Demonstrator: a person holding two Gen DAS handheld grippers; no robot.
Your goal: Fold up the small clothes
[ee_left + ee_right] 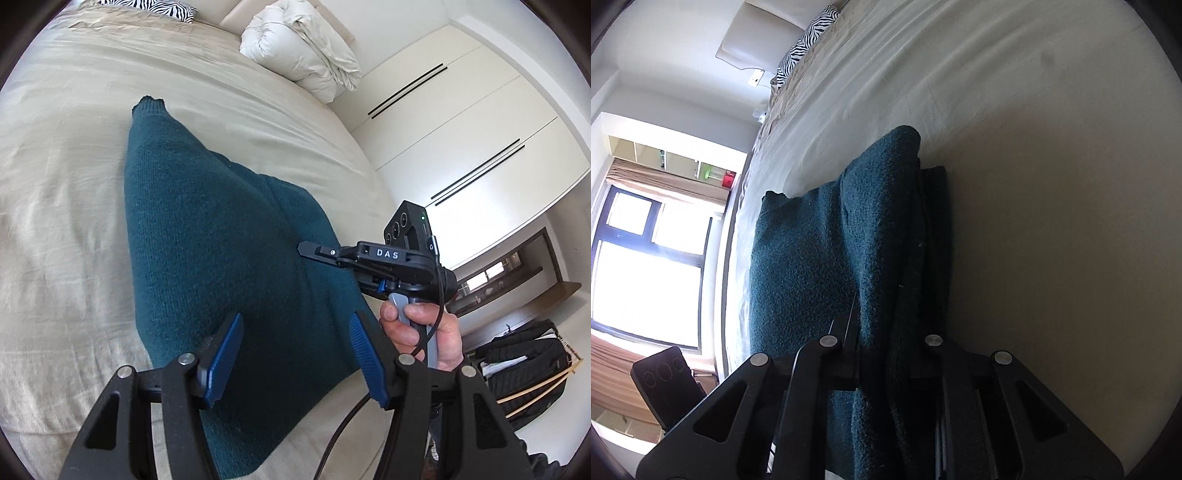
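Observation:
A dark teal knit sweater [221, 236] lies on the beige bed sheet [62, 206], one sleeve reaching to the far end. My left gripper [295, 354] hovers open over its near part, and the blue pads [225, 354] hold nothing. The right gripper [306, 250], held by a hand [417, 332], reaches in from the right at the sweater's right edge. In the right wrist view the sweater [812, 258] runs up between the jaws of the right gripper [886, 350], which is shut on a fold of the knit. That fold hides the fingertips.
A rolled white duvet [303, 48] and a zebra pillow [155, 7] lie at the bed's far end. White wardrobe doors [461, 129] stand to the right, with a black bag [524, 369] on the floor. A window [646, 266] and a chair [668, 384] are beyond the bed.

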